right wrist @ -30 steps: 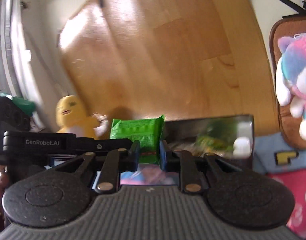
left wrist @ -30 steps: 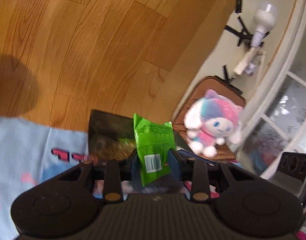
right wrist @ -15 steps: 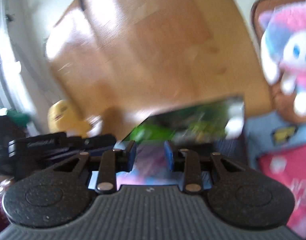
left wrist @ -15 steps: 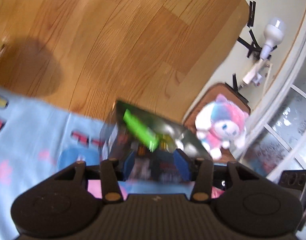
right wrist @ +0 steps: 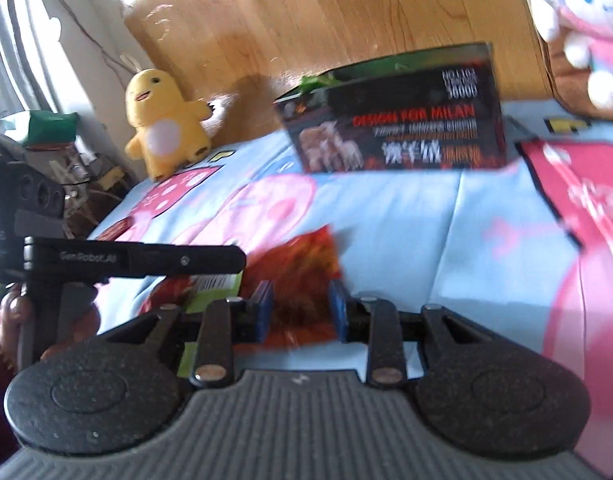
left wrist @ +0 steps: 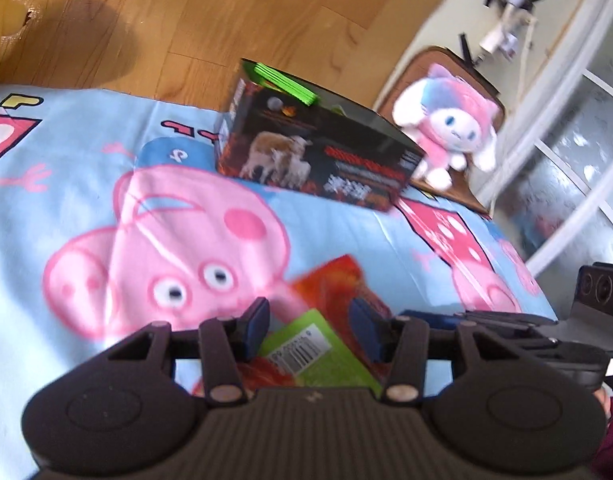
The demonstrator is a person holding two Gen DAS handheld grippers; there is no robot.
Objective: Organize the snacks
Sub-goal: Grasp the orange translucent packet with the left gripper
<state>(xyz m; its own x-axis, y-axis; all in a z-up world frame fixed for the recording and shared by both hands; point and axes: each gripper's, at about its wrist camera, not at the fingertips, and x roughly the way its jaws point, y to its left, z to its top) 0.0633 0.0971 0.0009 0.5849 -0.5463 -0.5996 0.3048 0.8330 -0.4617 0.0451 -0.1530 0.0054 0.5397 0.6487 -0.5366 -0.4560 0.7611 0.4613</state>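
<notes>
Both grippers' jaws just opened, nothing clamped: left gripper (left wrist: 308, 330) straddles green packet (left wrist: 320, 354), right gripper (right wrist: 300, 312) straddles red-orange packet (right wrist: 300, 276). Drop pads lower before closing; black box (left wrist: 318, 148) w/ green packets sits well ahead.

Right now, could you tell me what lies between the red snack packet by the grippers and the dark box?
Nothing but bare blue cartoon blanket separates the red snack packet from the dark box; both wrist views show this stretch clear.

Sunlit wooden floor (left wrist: 234, 12); pale wall (left wrist: 438, 12); white-framed frosted window (left wrist: 566, 168); cartoon blanket (left wrist: 86, 152) underfoot
</notes>
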